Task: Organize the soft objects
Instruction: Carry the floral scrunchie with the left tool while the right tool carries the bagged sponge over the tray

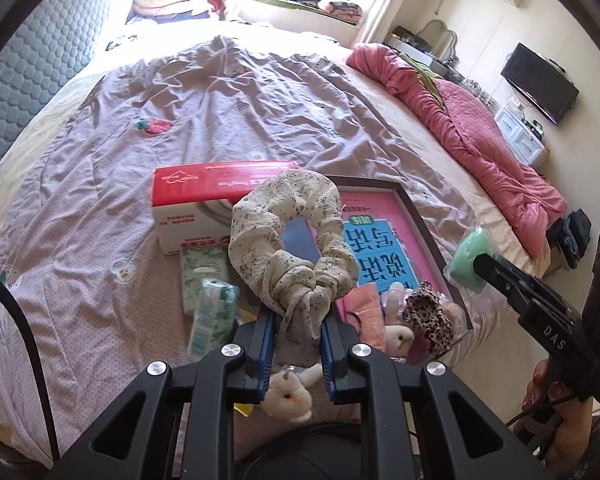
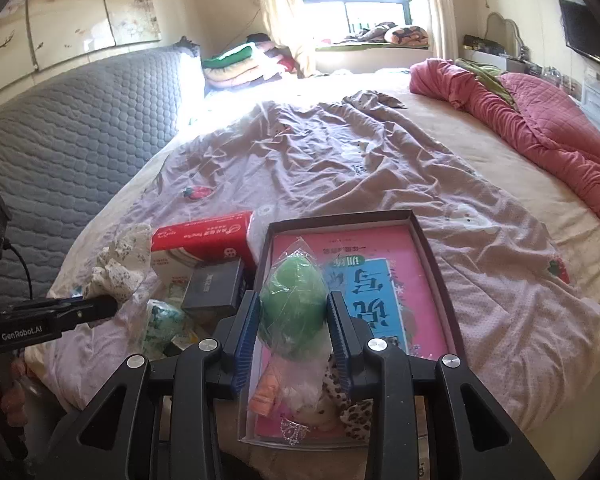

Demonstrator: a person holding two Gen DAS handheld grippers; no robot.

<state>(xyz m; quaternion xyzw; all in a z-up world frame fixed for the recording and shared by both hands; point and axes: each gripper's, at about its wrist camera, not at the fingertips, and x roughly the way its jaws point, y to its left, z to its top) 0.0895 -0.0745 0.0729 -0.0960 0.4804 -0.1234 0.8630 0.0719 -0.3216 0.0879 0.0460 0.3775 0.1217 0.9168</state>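
Left gripper [image 1: 296,332] has its jaws clamped on a floral scrunchie [image 1: 292,236], held up just left of the dark tray [image 2: 440,276] on the bed [image 2: 380,152]. Right gripper [image 2: 292,320] is pinching a bagged green sponge [image 2: 292,304] right over that tray.

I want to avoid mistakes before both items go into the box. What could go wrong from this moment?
1. The left gripper holds the floral scrunchie only by its knotted tail, so it may slip out.
2. The green sponge sits in a loose clear wrapper between the right gripper fingers; the wrapper may slide.
3. The box end nearest the grippers is already crowded by the leopard scrunchie, so new items may spill over.
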